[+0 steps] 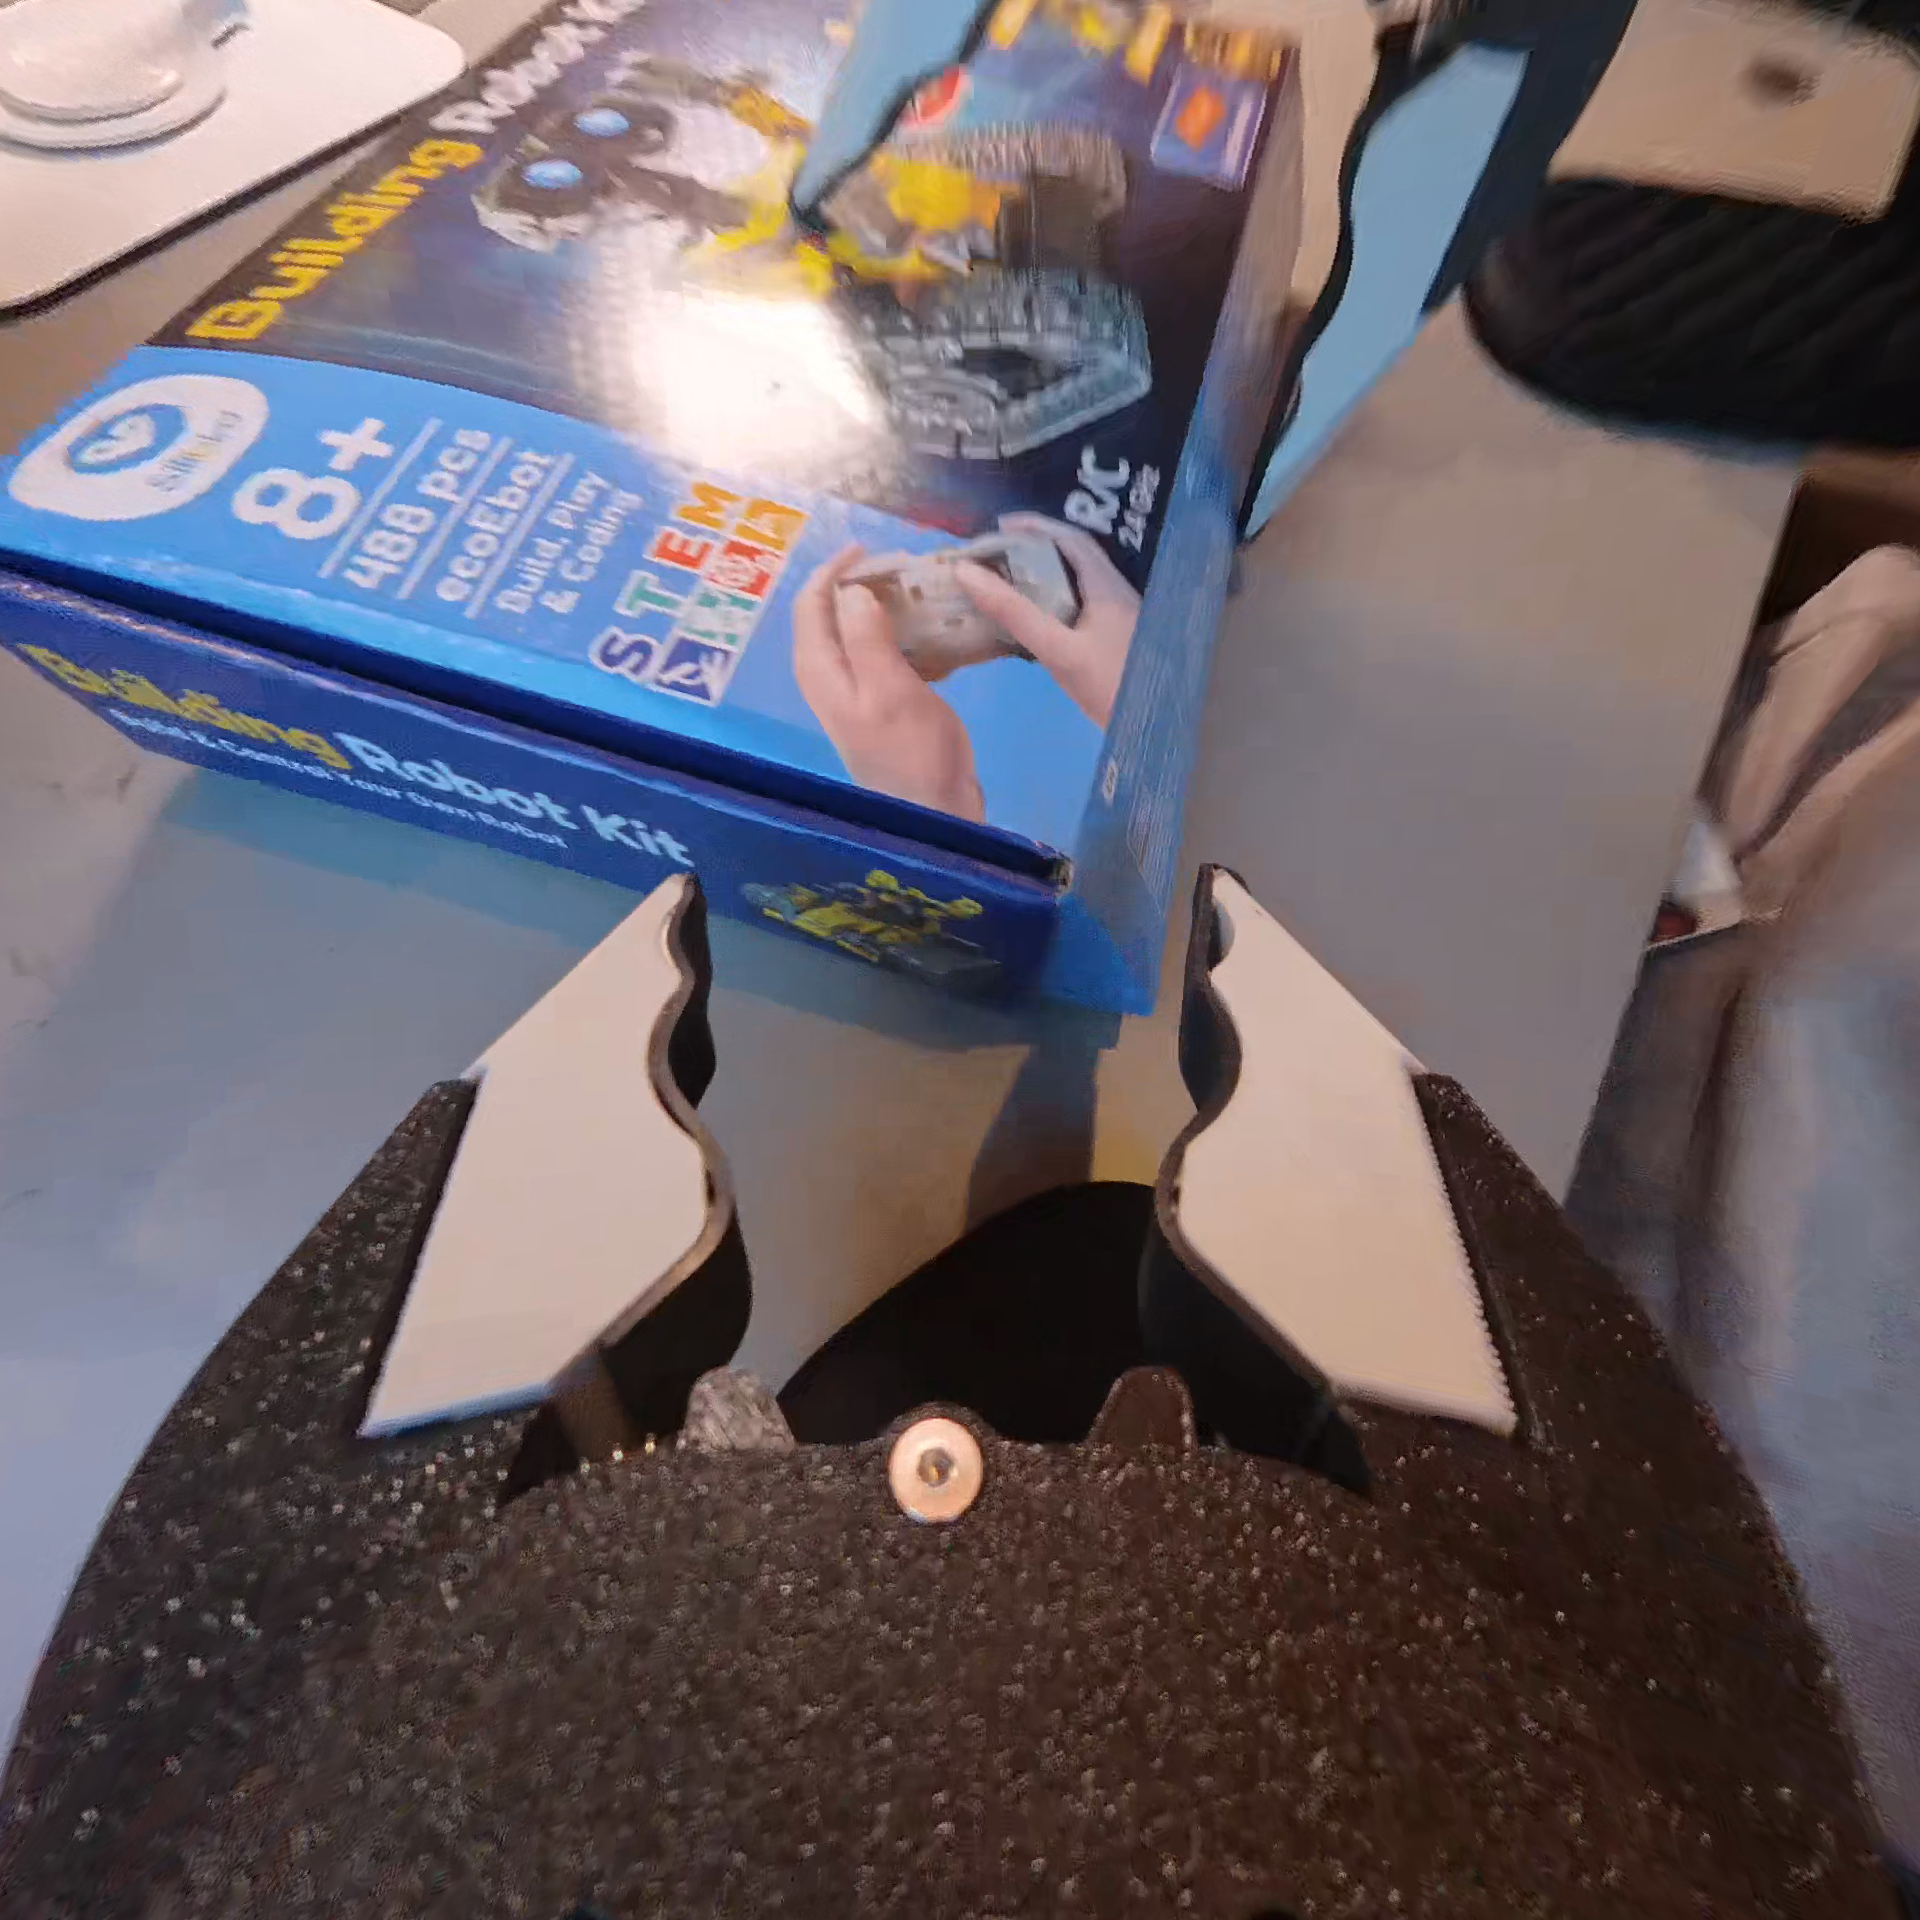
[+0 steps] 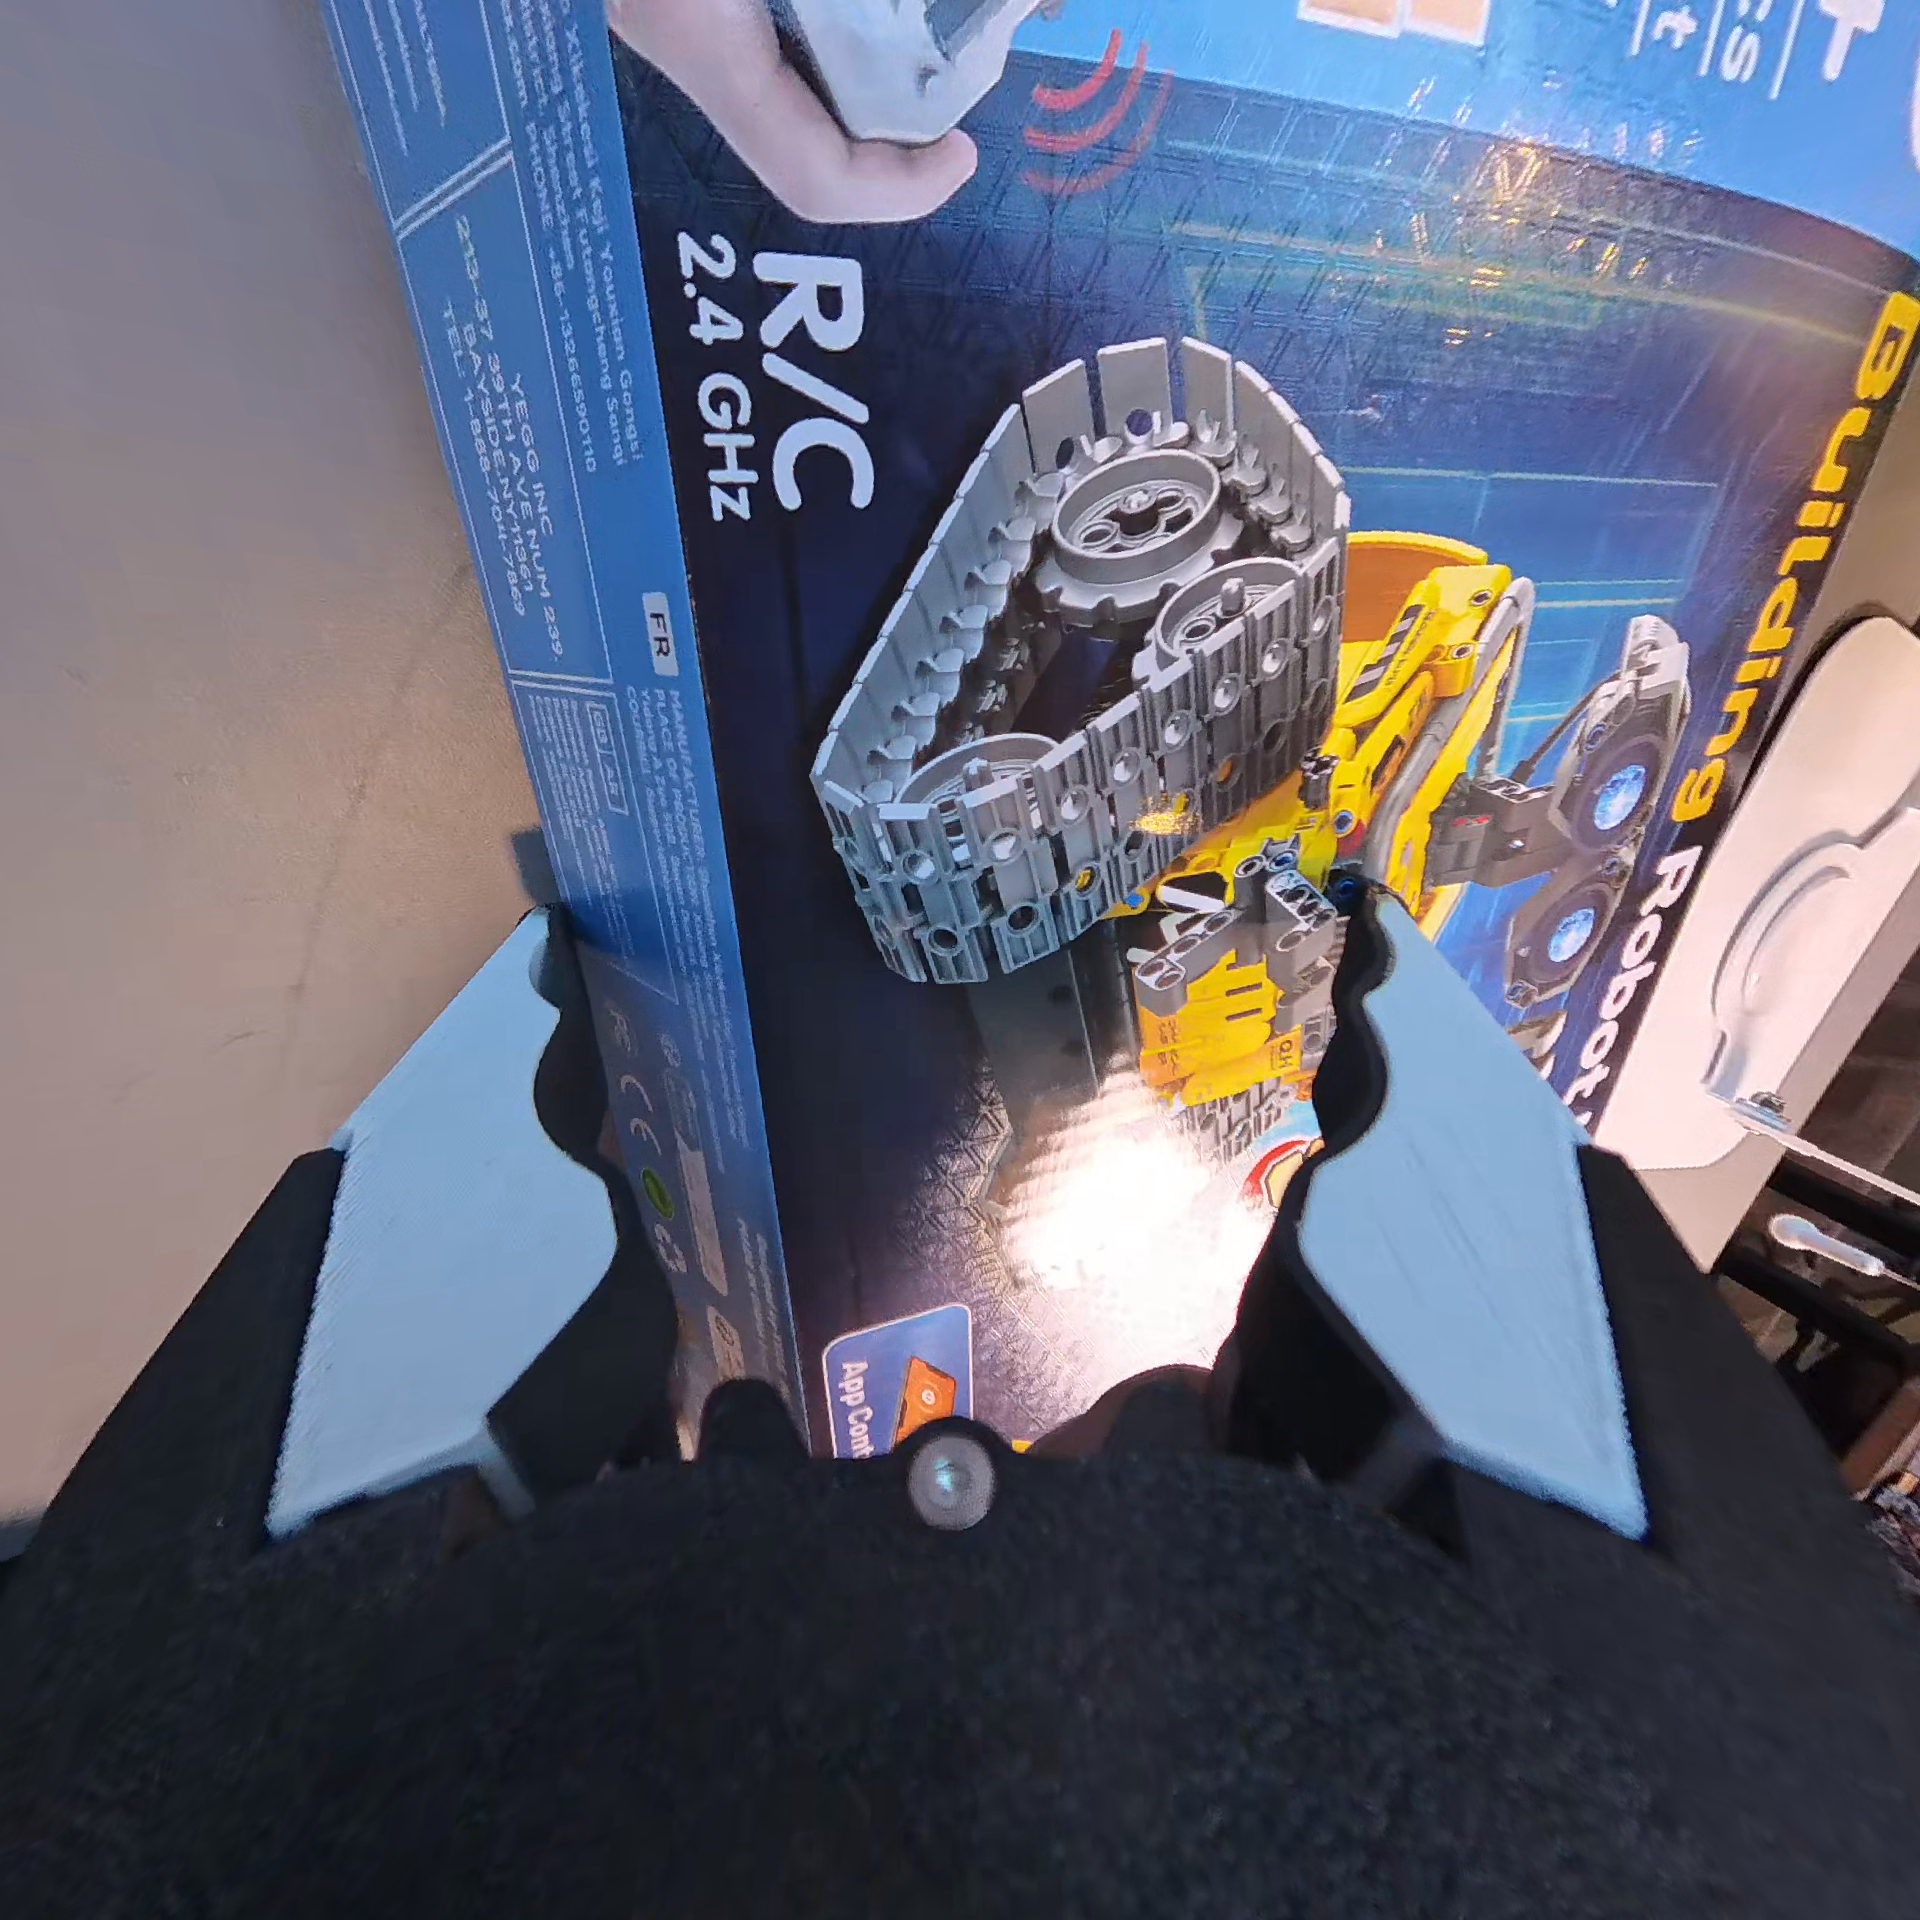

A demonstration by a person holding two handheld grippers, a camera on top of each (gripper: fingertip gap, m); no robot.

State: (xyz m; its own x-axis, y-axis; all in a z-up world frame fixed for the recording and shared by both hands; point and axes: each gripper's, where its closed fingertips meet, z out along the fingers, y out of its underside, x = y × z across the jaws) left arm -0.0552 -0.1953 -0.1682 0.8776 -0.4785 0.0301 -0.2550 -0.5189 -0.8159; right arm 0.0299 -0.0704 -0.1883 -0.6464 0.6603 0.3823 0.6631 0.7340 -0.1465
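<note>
Left hand-held gripper [image 1: 945,904] agape, blue box [image 1: 582,499] ahead

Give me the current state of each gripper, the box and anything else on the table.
left gripper: open, empty, fingertips just short of the box's near corner.
right gripper: open, straddling the box's long edge, one finger beside its side, one over the lid.
blue toy box: lying flat on the grey table, lid closed.
white tray: beyond the box, holds a clear item, too blurred to identify.
</note>
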